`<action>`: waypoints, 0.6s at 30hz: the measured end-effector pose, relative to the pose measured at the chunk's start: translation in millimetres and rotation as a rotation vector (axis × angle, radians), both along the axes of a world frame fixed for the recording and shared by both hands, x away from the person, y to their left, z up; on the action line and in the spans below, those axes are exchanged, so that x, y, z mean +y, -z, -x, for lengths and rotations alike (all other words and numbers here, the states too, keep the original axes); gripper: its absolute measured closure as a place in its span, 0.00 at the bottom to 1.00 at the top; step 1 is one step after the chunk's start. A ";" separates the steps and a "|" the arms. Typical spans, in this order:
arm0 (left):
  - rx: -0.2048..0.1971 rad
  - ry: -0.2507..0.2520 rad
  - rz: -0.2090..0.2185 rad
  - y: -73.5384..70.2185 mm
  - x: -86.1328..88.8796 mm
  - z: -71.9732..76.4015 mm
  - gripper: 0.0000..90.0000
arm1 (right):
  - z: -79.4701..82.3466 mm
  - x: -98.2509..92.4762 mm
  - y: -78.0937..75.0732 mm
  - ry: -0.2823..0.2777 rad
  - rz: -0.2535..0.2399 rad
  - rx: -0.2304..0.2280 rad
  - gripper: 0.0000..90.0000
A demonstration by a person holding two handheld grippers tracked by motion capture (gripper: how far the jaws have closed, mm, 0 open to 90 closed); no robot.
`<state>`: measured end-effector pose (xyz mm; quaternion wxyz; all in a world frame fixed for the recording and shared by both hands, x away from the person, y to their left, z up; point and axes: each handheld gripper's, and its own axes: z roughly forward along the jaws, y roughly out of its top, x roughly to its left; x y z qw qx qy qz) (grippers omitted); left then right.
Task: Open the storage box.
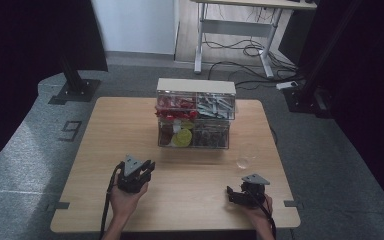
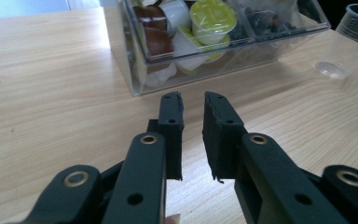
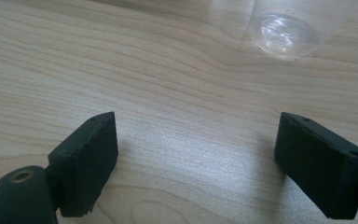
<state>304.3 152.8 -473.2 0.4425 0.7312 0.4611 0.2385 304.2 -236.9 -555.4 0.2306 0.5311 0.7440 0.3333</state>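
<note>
The clear cup (image 1: 246, 156) stands on the surface (image 1: 95, 150) beside the capsule box (image 1: 195, 125), untouched. Our right gripper (image 3: 196, 158) faces it spread wide; the left gripper (image 2: 193, 135), nearly closed, holds nothing. We likely reach first.

Clear acrylic organiser box (image 1: 196, 116) stood upright at the table's far-centre, two tiers w/ a pale lid. Upper tier: red packets left, grey sachets right. Lower tier: coffee capsules (image 2: 186, 25) (brown, white, lime-green lids) left, dark packets right. Clear plastic cup (image 1: 246, 156) stood upright near the box's front-right corner, apart from it, apparently empty.
</note>
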 end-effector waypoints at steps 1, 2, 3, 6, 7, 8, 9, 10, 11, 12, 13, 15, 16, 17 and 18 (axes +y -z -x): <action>0.000 0.000 0.000 0.0 0.0 0.0 0.89 | 0.0 0.0 0.0 0.000 0.000 0.000 0.15; -0.001 0.006 0.001 -2.1 0.2 -0.7 0.90 | 0.0 0.0 0.0 0.001 0.000 0.000 0.15; -0.004 0.015 0.005 -6.2 0.7 -1.6 0.91 | 0.0 -0.1 0.0 0.001 0.000 0.000 0.15; 0.002 0.033 0.019 -8.7 -0.3 -4.4 0.94 | -0.1 -0.1 0.0 0.003 0.000 0.000 0.15; 0.002 0.033 0.019 -8.7 -0.3 -4.4 0.95 | -0.1 -0.1 0.0 0.004 0.000 0.000 0.15; 0.017 0.046 0.028 -8.3 -1.7 -6.9 0.96 | -0.1 -0.2 0.0 0.005 0.000 0.000 0.15; 0.017 0.046 0.028 -8.3 -1.7 -6.9 0.96 | -0.1 -0.2 0.0 0.005 0.000 0.000 0.15; 0.027 0.055 0.035 -7.3 -2.8 -9.6 0.96 | -0.1 -0.2 0.0 0.007 0.000 0.000 0.15; 0.027 0.055 0.035 -7.3 -2.8 -9.6 0.97 | -0.1 -0.3 0.0 0.007 0.000 0.000 0.15; 0.037 0.061 0.041 -6.5 -3.8 -12.1 0.97 | -0.1 -0.3 0.0 0.009 0.000 0.000 0.15; 0.043 0.060 0.044 -6.5 -4.3 -13.2 0.97 | -0.2 -0.3 0.0 0.009 0.000 0.000 0.15; 0.046 0.063 0.045 -6.6 -4.7 -14.3 0.99 | -0.2 -0.3 0.0 0.010 0.001 0.000 0.15; 0.054 0.070 0.046 -7.2 -5.7 -16.7 1.00 | -0.1 -0.4 0.0 0.011 0.000 0.000 0.15; 0.056 0.074 0.045 -7.8 -6.1 -17.7 1.00 | -0.2 -0.4 0.0 0.011 0.001 0.000 0.15; 0.061 0.082 0.050 -8.4 -6.2 -18.8 1.00 | -0.2 -0.4 0.0 0.012 0.001 0.000 0.15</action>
